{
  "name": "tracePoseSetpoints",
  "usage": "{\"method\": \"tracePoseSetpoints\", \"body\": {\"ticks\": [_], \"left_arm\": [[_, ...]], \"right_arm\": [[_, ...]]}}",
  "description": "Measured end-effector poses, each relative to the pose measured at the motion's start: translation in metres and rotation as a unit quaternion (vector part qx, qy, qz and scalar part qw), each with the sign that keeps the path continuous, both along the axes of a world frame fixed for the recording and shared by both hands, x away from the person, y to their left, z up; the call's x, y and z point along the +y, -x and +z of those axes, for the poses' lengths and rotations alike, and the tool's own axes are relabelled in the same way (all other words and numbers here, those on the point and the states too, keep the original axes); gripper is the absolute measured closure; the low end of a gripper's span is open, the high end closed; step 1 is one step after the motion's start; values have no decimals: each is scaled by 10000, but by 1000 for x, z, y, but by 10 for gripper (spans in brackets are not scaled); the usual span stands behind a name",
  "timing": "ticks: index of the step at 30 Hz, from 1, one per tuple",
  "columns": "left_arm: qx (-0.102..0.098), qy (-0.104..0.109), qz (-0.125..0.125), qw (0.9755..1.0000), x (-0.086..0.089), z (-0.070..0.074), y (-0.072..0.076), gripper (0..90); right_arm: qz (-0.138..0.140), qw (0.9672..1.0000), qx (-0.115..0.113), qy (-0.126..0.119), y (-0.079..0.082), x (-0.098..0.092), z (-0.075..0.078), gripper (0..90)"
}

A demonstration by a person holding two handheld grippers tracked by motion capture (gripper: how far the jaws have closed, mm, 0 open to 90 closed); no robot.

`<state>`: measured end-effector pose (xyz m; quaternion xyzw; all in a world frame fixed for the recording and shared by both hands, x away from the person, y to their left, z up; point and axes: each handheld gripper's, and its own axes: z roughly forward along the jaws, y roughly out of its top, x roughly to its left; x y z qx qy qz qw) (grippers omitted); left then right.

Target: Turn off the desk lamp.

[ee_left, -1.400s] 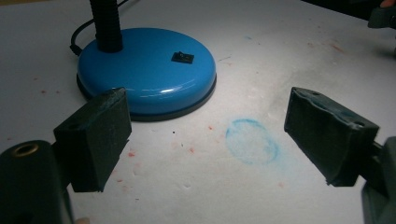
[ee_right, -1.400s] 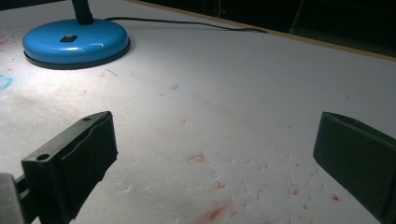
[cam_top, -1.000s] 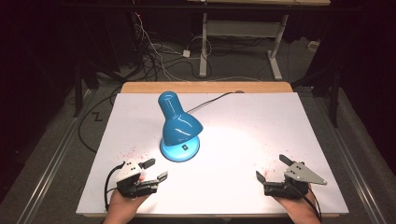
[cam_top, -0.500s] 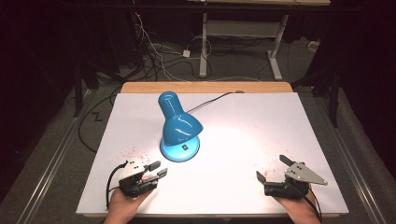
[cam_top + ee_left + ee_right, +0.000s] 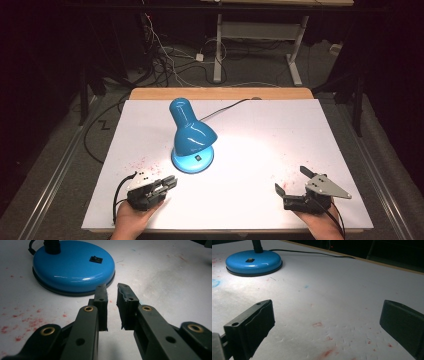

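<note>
A blue desk lamp (image 5: 191,135) stands lit on the white table (image 5: 280,125), its round base (image 5: 72,267) carrying a small black switch (image 5: 96,259). My left gripper (image 5: 171,181) rests near the table's front left, pointing at the base from a short way off. Its jaws have just been closing and now stand a narrow gap apart (image 5: 111,288) with nothing between them. My right gripper (image 5: 291,179) rests at the front right, wide open and empty (image 5: 327,315). The lamp base (image 5: 253,262) lies far off to its left.
The lamp's black cable (image 5: 230,107) runs from the base toward the table's far edge. Red and faint blue marks dot the table top (image 5: 318,324). A wooden strip (image 5: 220,93) borders the far side. Dark floor with cables (image 5: 165,55) and desk legs lies beyond.
The left gripper's jaws have drawn together from wide apart to a narrow gap. Both hands and the lamp have stayed in place.
</note>
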<state>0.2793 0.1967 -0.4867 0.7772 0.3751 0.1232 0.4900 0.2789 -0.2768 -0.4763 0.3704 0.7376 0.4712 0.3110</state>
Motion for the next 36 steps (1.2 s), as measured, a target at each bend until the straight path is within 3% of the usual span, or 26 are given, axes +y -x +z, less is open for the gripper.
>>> {"method": "tracePoseSetpoints", "body": {"ticks": [2, 5, 13, 19, 22, 28, 34, 36], "left_arm": [[38, 23, -8, 10000, 0, 0, -1, 797], [68, 50, 1, 10000, 2, 0, -1, 878], [247, 86, -148, 9995, 2, -2, -4, 879], [343, 191, -74, 9992, 2, -6, -4, 878], [285, 175, -38, 9994, 1, -7, -3, 878], [351, 273, -15, 9990, -4, -4, -1, 878], [404, 221, 79, 9989, -7, 4, -12, 878], [329, 199, 105, 9992, -8, 6, -16, 877]], "right_arm": [[-4, 10000, 2, -3, 0, 0, 0, 3], [1, 10000, -8, -4, 0, 0, 0, 3], [7, 10000, -25, 3, 1, 1, 1, 3], [12, 10000, -21, 6, 2, 1, 0, 4], [34, 10000, -15, 15, 1, 1, 0, 3], [59, 10000, -20, -29, 1, 0, 0, 3], [47, 10000, -23, -48, 2, -2, 1, 4], [41, 10000, -31, -61, 2, -2, 1, 3]]}}
